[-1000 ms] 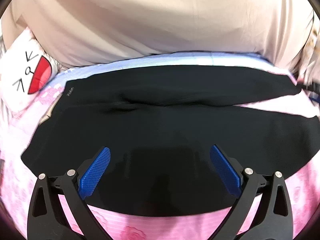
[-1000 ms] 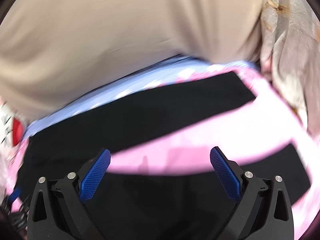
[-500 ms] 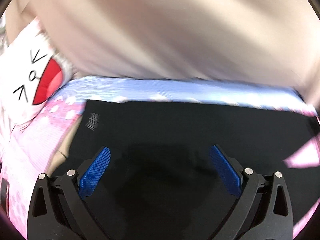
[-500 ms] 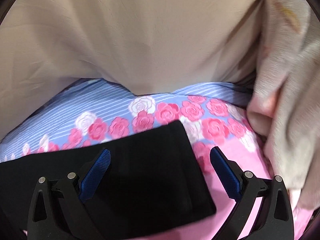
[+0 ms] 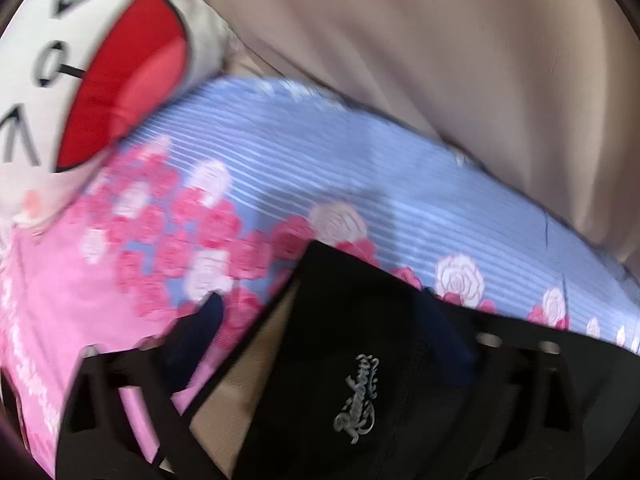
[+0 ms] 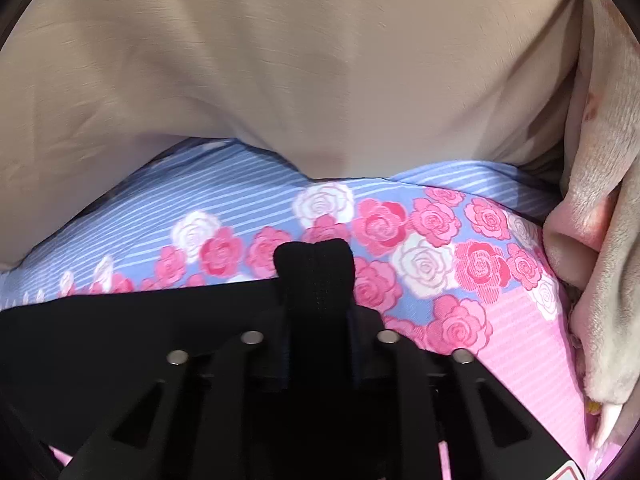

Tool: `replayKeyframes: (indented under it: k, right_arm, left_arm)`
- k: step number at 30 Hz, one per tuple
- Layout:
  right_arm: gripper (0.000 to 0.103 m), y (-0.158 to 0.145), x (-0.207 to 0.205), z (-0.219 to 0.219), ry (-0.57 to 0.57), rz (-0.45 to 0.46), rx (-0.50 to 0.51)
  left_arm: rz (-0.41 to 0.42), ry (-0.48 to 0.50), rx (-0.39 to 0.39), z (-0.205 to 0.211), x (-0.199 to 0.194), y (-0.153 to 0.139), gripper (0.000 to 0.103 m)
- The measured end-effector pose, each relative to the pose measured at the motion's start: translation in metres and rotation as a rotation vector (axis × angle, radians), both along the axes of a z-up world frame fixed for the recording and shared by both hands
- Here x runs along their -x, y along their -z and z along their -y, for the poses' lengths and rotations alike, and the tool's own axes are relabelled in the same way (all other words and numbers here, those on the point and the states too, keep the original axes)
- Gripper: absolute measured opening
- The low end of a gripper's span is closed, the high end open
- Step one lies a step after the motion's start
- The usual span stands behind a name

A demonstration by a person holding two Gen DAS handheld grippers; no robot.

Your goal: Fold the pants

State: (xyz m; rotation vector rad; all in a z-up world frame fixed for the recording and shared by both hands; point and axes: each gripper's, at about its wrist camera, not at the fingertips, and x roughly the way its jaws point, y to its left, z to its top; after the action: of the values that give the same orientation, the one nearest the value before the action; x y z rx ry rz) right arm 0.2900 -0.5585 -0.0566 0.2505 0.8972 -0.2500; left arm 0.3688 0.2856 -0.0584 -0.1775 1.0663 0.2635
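Observation:
The black pants [image 5: 352,340] lie on a flowered pink and blue bedsheet [image 5: 280,184]. In the left wrist view my left gripper [image 5: 328,328] is open around the waistband corner, which carries a small metal logo [image 5: 357,400]; the view is blurred. In the right wrist view my right gripper [image 6: 316,312] is shut on the black pants [image 6: 314,268], with a bunched fold of the leg end sticking out between the fingers. The rest of the leg [image 6: 120,340] stretches off to the left.
A beige cover [image 6: 280,60] rises behind the sheet [image 6: 440,264]. A white cushion with a red mouth print [image 5: 100,72] sits at the left. A pale plush blanket [image 6: 600,220] hangs at the right.
The right gripper closed on the end of the pant leg. The left gripper moved left and forward to the waistband corner, still open.

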Motion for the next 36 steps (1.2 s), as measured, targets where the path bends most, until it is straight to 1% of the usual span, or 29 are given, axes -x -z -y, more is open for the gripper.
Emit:
replayKeyframes:
  k: [1,2,3,5,8,9,10,11,12,13,14,15,16,18,20,22,23,24,25,26,27,28,30,31,32,33,34,35,36]
  right_arm:
    - [0.013,-0.003,0.003,-0.004,-0.005,0.002,0.013]
    - [0.013,-0.006,0.007,-0.007,-0.006,0.007,0.019]
    - [0.012,-0.013,0.014,-0.013,-0.004,0.016,0.019]
    - [0.012,-0.022,0.019,-0.006,0.002,0.045,0.008]
    - [0.011,-0.051,0.046,-0.006,0.002,0.133,-0.018]
    - [0.011,-0.065,0.06,-0.005,-0.005,0.176,-0.032]
    - [0.011,-0.076,0.072,-0.005,-0.01,0.21,-0.04]
    - [0.011,-0.087,0.087,-0.006,-0.02,0.247,-0.044]
    - [0.011,-0.095,0.103,-0.007,-0.031,0.277,-0.046]
    - [0.011,-0.101,0.121,-0.011,-0.042,0.301,-0.044]
    - [0.011,-0.109,0.135,-0.015,-0.052,0.318,-0.037]
    - [0.011,-0.115,0.16,-0.018,-0.065,0.338,-0.025]
    - [0.011,-0.118,0.169,-0.02,-0.072,0.348,-0.021]
    - [0.011,-0.118,0.204,-0.022,-0.09,0.362,-0.026]
    - [0.011,-0.106,0.222,-0.027,-0.107,0.338,-0.017]
    - [0.011,-0.087,0.236,-0.024,-0.095,0.277,-0.007]
    - [0.011,-0.078,0.238,-0.026,-0.089,0.258,-0.011]
    - [0.011,-0.07,0.24,-0.029,-0.08,0.249,-0.017]
    - [0.011,-0.067,0.245,-0.03,-0.073,0.25,-0.027]
    - [0.011,-0.064,0.244,-0.031,-0.068,0.257,-0.038]
    - [0.011,-0.064,0.245,-0.034,-0.06,0.269,-0.05]
    - [0.011,-0.065,0.249,-0.037,-0.056,0.278,-0.059]
    - [0.011,-0.063,0.253,-0.043,-0.056,0.285,-0.06]
    - [0.011,-0.065,0.255,-0.045,-0.058,0.283,-0.052]
    - [0.012,-0.068,0.255,-0.05,-0.06,0.278,-0.044]
    - [0.012,-0.068,0.255,-0.053,-0.061,0.272,-0.035]
    - [0.011,-0.067,0.256,-0.054,-0.06,0.27,-0.035]
    - [0.011,-0.067,0.257,-0.055,-0.057,0.268,-0.037]
    - [0.011,-0.065,0.258,-0.056,-0.051,0.265,-0.04]
  left_arm:
    - [-0.007,0.005,0.012,0.001,-0.002,0.002,0.051]
    - [0.014,0.002,0.003,-0.001,-0.002,-0.002,0.028]
    - [0.035,0.014,0.018,-0.001,0.0,-0.008,0.022]
    - [0.076,0.01,0.027,-0.003,0.008,-0.023,0.022]
    - [0.201,0.047,0.044,-0.003,0.039,-0.065,0.021]
    - [0.244,0.061,0.067,-0.005,0.056,-0.081,0.016]
    - [0.274,0.072,0.088,-0.004,0.072,-0.093,0.015]
    - [0.325,0.093,0.121,-0.008,0.099,-0.111,0.014]
    - [0.361,0.108,0.139,-0.013,0.121,-0.121,0.012]
    - [0.381,0.117,0.146,-0.012,0.133,-0.129,0.011]
    - [0.422,0.11,0.117,-0.015,0.165,-0.141,0.001]
    - [0.444,0.103,0.09,-0.013,0.181,-0.148,0.001]
    - [0.468,0.095,0.071,-0.015,0.206,-0.156,0.001]
    - [0.481,0.076,0.057,-0.022,0.25,-0.161,0.001]
    - [0.424,0.071,0.045,-0.025,0.275,-0.151,0.002]
    - [0.326,0.093,0.026,-0.021,0.286,-0.129,0.01]
    - [0.297,0.093,0.032,-0.018,0.285,-0.122,0.026]
    - [0.272,0.096,0.078,-0.016,0.28,-0.113,0.052]
    - [0.254,0.092,0.131,-0.01,0.274,-0.107,0.067]
    - [0.254,0.074,0.195,-0.003,0.261,-0.1,0.087]
    - [0.253,0.061,0.213,0.005,0.253,-0.098,0.094]
    - [0.243,0.048,0.235,0.012,0.236,-0.094,0.094]
    - [0.205,0.042,0.323,0.014,0.198,-0.084,0.094]
    - [0.18,0.019,0.364,0.014,0.181,-0.077,0.094]
    - [0.134,-0.023,0.439,0.013,0.155,-0.069,0.094]
    - [0.107,-0.049,0.479,0.013,0.14,-0.064,0.094]
    - [0.069,-0.074,0.5,0.013,0.123,-0.058,0.094]
    - [0.007,-0.107,0.489,0.015,0.099,-0.049,0.094]
    - [-0.029,-0.125,0.464,0.018,0.086,-0.044,0.094]
